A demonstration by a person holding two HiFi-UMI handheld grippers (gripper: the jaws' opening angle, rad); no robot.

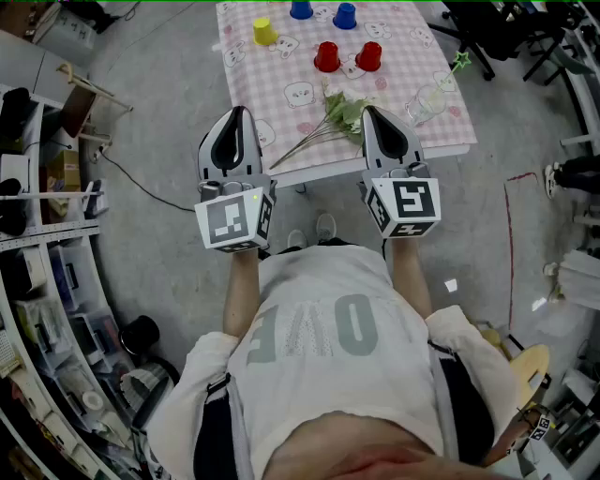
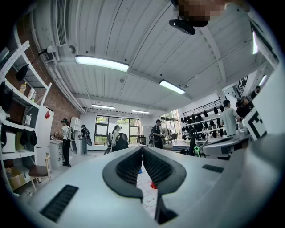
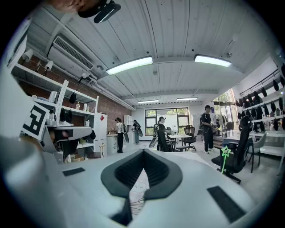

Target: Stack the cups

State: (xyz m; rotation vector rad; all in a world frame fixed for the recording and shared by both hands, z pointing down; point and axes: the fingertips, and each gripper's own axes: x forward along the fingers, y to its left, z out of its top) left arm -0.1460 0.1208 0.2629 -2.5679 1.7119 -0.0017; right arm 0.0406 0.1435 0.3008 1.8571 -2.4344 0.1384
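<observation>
One blue cup [image 1: 301, 8] is cropped by the top edge.

We stand at the near side of a table [image 1: 441, 141] with five cups on it. The leftmost cup [image 1: 264, 31] stands by the left edge. To its right, at the far edge, are the far middle cup [image 1: 301, 9] and the far right cup [image 1: 345, 15]. Nearer to us, the near left cup [image 1: 326, 56] and the near right cup [image 1: 368, 56] stand side by side, apart. A sprig [image 1: 333, 117] lies by the near edge, between the left gripper [image 1: 237, 112] and the right gripper [image 1: 373, 112]. A glass [image 1: 424, 101] sits right of the sprig. Shelves [image 1: 37, 281] stand on the floor at our left.
</observation>
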